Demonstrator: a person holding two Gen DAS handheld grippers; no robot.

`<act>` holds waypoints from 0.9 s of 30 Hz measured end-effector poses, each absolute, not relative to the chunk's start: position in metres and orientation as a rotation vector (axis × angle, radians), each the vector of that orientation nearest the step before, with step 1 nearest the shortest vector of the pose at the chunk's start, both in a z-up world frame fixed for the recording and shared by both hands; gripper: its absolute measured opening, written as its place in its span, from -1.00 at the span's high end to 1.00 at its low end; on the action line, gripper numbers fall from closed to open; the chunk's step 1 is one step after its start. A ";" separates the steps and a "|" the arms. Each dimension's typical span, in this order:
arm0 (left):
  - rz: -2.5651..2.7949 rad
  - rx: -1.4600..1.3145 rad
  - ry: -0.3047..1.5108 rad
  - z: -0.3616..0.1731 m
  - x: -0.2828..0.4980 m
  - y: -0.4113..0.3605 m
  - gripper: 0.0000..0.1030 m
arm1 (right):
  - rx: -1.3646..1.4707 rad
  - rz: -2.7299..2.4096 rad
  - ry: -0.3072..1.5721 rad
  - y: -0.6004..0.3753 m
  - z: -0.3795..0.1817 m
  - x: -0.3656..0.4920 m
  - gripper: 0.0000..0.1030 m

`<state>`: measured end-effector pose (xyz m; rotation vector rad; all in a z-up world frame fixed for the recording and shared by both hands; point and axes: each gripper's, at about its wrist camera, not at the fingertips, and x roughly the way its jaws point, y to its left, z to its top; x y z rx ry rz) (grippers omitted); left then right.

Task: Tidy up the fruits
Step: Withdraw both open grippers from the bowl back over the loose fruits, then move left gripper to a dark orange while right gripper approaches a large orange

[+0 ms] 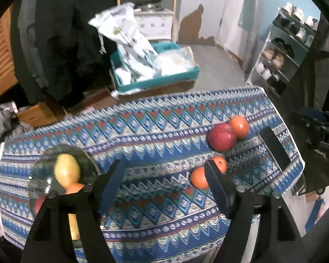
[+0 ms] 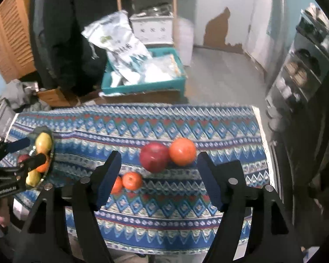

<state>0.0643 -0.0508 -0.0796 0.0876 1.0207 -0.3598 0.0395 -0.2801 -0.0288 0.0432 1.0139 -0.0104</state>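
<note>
A glass plate [image 1: 90,160] at the table's left holds a yellow-green fruit [image 1: 67,169], an orange and a red fruit; it also shows in the right wrist view [image 2: 51,153]. A red apple [image 2: 154,157] and a large orange [image 2: 182,151] sit side by side on the patterned cloth. Two small oranges [image 2: 132,180] lie nearer the front. My left gripper [image 1: 164,182] is open and empty over the cloth, between the plate and the small oranges [image 1: 198,177]. My right gripper [image 2: 159,179] is open and empty, hovering near the apple.
The table is covered with a blue patterned cloth [image 2: 142,219]. Behind it stand a teal crate [image 2: 142,83] with white bags, cardboard boxes and a wooden shelf. A shoe rack [image 1: 283,50] stands at the right. A dark jacket [image 2: 61,32] hangs at the back left.
</note>
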 end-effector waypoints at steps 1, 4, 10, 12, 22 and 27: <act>-0.364 0.088 1.029 -0.084 0.064 -0.053 -0.51 | 0.044 -0.019 1.022 -0.284 -0.033 0.039 -0.41; -0.384 0.100 1.062 -0.102 0.066 -0.067 -0.51 | 0.051 -0.047 1.059 -0.298 -0.049 0.039 -0.41; -0.405 0.133 1.118 -0.136 0.069 -0.087 -0.51 | 0.069 -0.079 1.117 -0.317 -0.073 0.037 -0.41; -0.417 0.142 1.135 -0.145 0.070 -0.092 -0.51 | 0.077 -0.090 1.136 -0.324 -0.081 0.037 -0.41; -0.491 0.203 1.180 -0.183 0.071 -0.119 -0.51 | 0.094 -0.111 1.208 -0.338 -0.114 0.038 -0.41; -0.528 0.243 1.204 -0.201 0.071 -0.131 -0.51 | 0.100 -0.116 1.228 -0.341 -0.123 0.040 -0.41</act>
